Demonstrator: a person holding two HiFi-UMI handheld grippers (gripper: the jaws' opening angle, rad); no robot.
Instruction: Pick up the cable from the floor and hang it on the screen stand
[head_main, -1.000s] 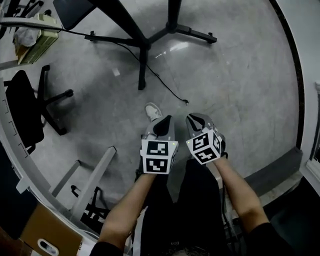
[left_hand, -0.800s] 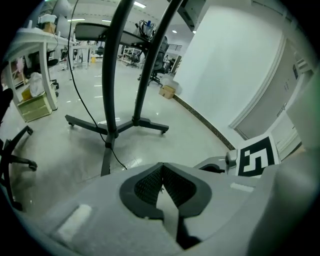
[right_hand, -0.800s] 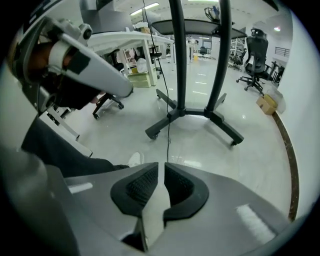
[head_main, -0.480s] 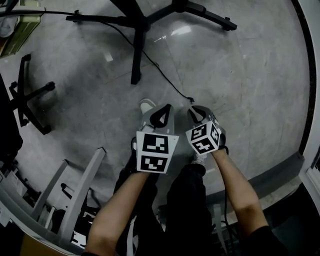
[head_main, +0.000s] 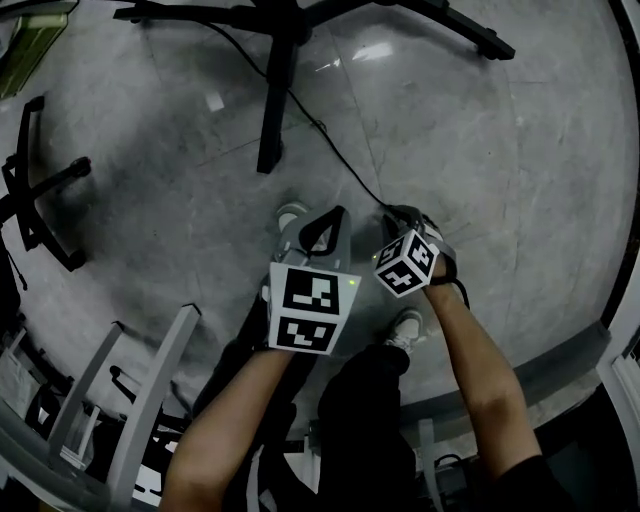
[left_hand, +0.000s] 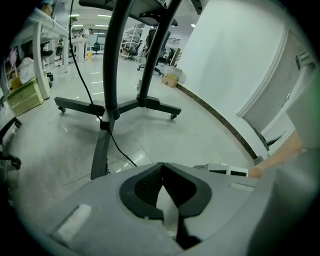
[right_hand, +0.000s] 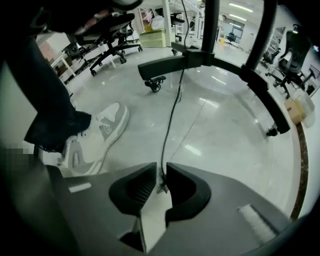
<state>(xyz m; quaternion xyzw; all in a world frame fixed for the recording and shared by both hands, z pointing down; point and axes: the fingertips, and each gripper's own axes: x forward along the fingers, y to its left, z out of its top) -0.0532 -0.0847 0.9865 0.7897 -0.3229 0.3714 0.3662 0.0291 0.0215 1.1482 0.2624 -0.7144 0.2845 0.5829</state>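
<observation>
A thin black cable (head_main: 330, 140) runs across the grey floor from the black screen stand's base (head_main: 268, 110) to its loose end by my right gripper (head_main: 400, 212). In the right gripper view the cable (right_hand: 172, 115) leads straight into my right gripper (right_hand: 161, 172). Its jaws are opening, with the plug end between them and the pads clear of it. My left gripper (head_main: 325, 225) hovers beside it to the left, shut and empty. In the left gripper view the left gripper (left_hand: 161, 167) faces the stand (left_hand: 112, 75) and the cable (left_hand: 120, 150).
A grey shoe (right_hand: 97, 137) stands just left of the cable end, seen also as a shoe (head_main: 290, 215) under my left gripper. An office chair base (head_main: 40, 190) is at the left. Grey table legs (head_main: 150, 390) lie at the lower left. A wall skirting (head_main: 560, 360) curves along the right.
Both grippers have moved forward and down toward the stand. The right gripper has reached the cable's loose end, which lay ahead of it a second ago.
</observation>
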